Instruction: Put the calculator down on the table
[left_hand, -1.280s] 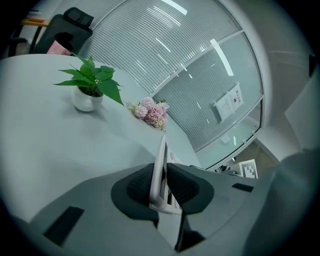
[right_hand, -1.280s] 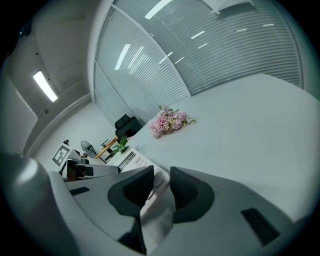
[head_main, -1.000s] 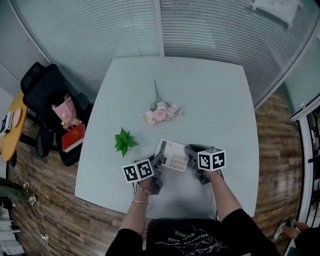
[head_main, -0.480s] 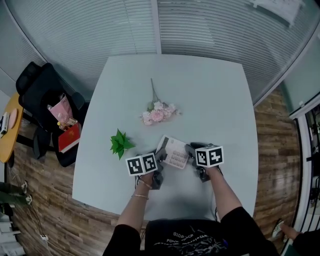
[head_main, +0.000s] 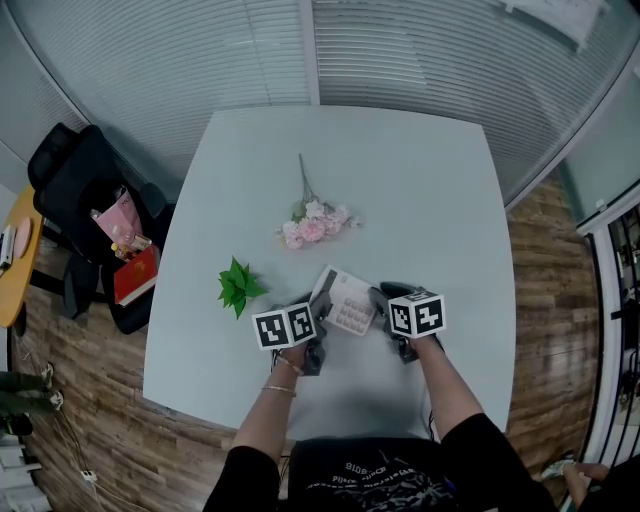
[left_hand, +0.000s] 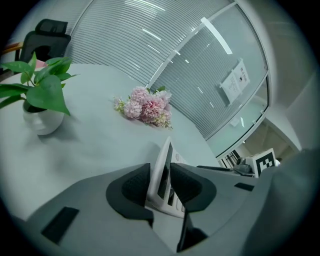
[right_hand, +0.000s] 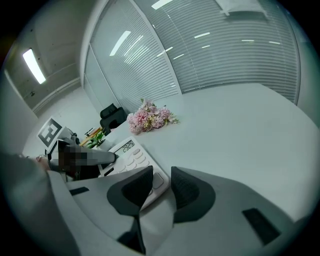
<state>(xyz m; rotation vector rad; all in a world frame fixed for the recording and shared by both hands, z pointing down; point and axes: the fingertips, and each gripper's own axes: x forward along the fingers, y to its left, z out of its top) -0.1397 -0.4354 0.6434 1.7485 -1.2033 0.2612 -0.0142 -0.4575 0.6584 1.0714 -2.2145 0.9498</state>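
The white calculator (head_main: 347, 303) lies low on the pale table (head_main: 400, 170), close to its near edge and between both grippers. My left gripper (head_main: 314, 314) has the calculator's (left_hand: 165, 175) left edge between its jaws. The jaws of my left gripper (left_hand: 161, 187) are opening, and the pads still touch that edge. My right gripper (head_main: 379, 301) is shut on the calculator's near right corner. In the right gripper view the calculator (right_hand: 127, 157) shows its lit display, and that corner sits between the jaws of my right gripper (right_hand: 161, 187).
A bunch of pink flowers (head_main: 315, 222) lies mid-table. A small green plant (head_main: 238, 287) in a white pot (left_hand: 42, 120) stands left of the left gripper. A black chair with bags (head_main: 90, 220) is off the table's left side. Glass walls with blinds stand behind.
Both grippers have sunk a little with the calculator, which now lies flatter on the table. Over the last half second they hardly shift.
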